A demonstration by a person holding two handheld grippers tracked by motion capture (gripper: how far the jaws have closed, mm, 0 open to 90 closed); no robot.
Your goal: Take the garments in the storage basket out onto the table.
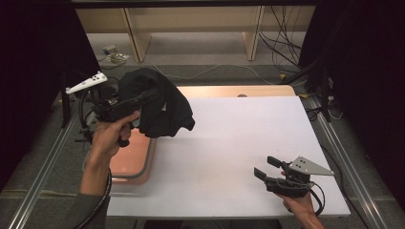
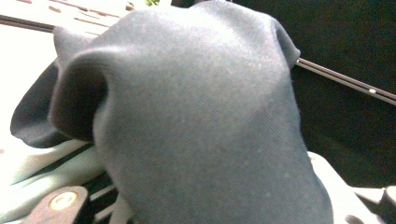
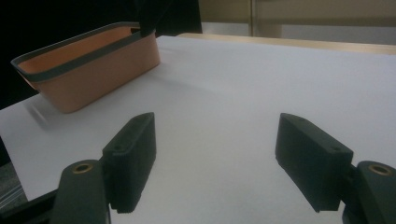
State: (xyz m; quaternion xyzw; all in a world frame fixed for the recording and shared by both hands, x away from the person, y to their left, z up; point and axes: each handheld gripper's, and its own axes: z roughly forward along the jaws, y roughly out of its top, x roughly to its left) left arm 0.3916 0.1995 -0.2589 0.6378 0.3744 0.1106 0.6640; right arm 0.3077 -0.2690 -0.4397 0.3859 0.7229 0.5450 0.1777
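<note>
A: L side status?
B: Left hand (image 1: 111, 136) has the left gripper (image 1: 143, 98) up above the orange bin (image 1: 143, 164) at the table's (image 1: 239, 143) left edge. Dark cloth (image 1: 160, 102), matte, fine weave, soft rounded folds, is draped over the jaw end and hangs down its right side, bottom edge over the bin's far end.
A: Jaws?
B: Buried under the fabric in the left gripper view, cloth (image 2: 196, 121) right against the cam. Looks pinched but can't tell for sure.
A: R side?
B: Right gripper (image 1: 268, 168) low over the table nr the front right corner, well apart from the cloth. Jaws spread wide, nothing btwn them, bare white top under them. Bin (image 3: 88, 70) far left in the right gripper view.
</note>
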